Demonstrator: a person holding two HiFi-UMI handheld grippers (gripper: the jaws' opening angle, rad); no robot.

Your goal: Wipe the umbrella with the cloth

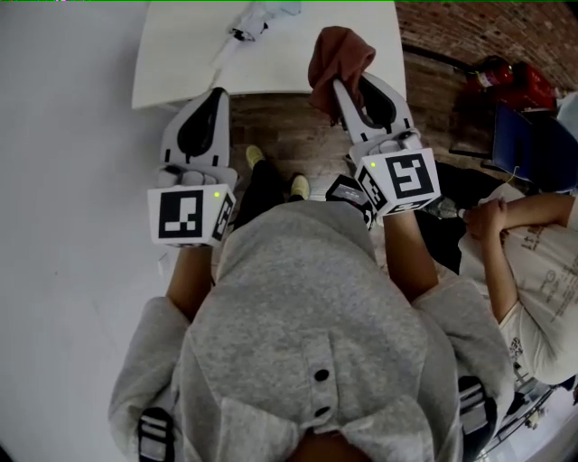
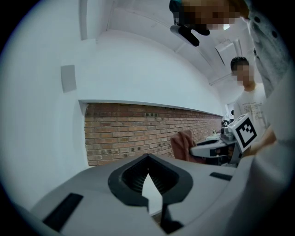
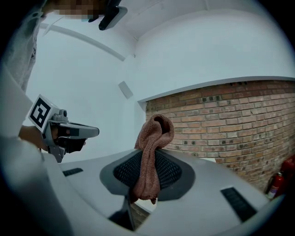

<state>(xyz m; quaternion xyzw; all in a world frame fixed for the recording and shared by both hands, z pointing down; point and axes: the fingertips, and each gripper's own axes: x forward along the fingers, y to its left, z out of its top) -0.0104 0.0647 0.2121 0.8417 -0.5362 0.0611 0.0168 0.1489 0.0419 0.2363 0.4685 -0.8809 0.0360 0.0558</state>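
Note:
My right gripper (image 1: 340, 87) is shut on a reddish-brown cloth (image 1: 338, 52), which bunches above the jaws at the near edge of the white table (image 1: 181, 63). In the right gripper view the cloth (image 3: 153, 138) hangs pinched between the jaws of the right gripper (image 3: 148, 159). A folded pale umbrella (image 1: 257, 18) lies on the table's far side, partly cut off by the frame. My left gripper (image 1: 218, 93) is held level beside the right one, shut with nothing in it; in its own view the left gripper (image 2: 148, 160) has its jaws together.
A brick wall (image 2: 138, 131) and brick floor (image 1: 280, 126) lie ahead and below. A red fire extinguisher (image 1: 506, 77) and a blue chair (image 1: 533, 144) stand at the right. Another person (image 1: 533, 271) sits close on my right.

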